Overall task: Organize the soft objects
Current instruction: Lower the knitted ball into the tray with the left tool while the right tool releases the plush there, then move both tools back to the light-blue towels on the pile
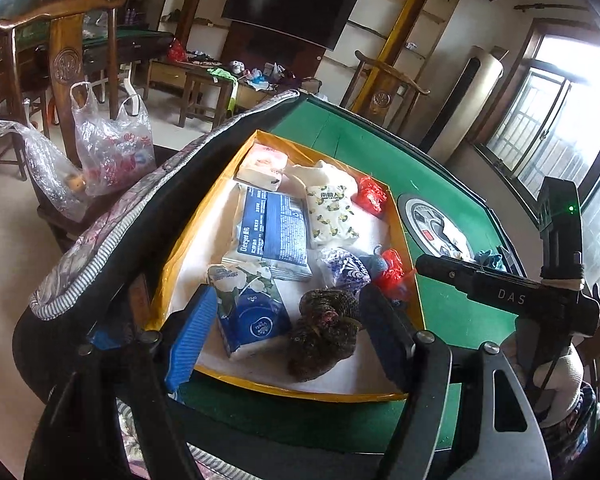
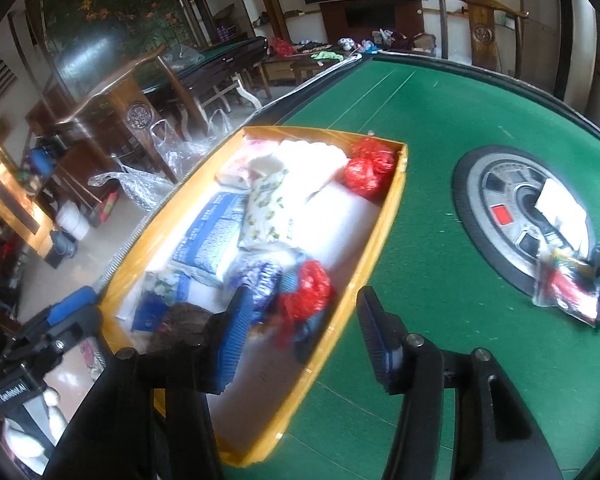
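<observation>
So your left gripper [image 1: 288, 332] has its fingers spread wide over the low middle of the yellow box [image 1: 188, 240], nothing pinched, with the brown plush hen [image 1: 324, 332] and blue tissue pack [image 1: 248, 312] lying loose between them. Your right gripper [image 2: 300, 332] is parted too, empty, straddling the box's right wall above the red plastic bag [image 2: 306, 294] on the green bench [image 2: 420, 120].
</observation>
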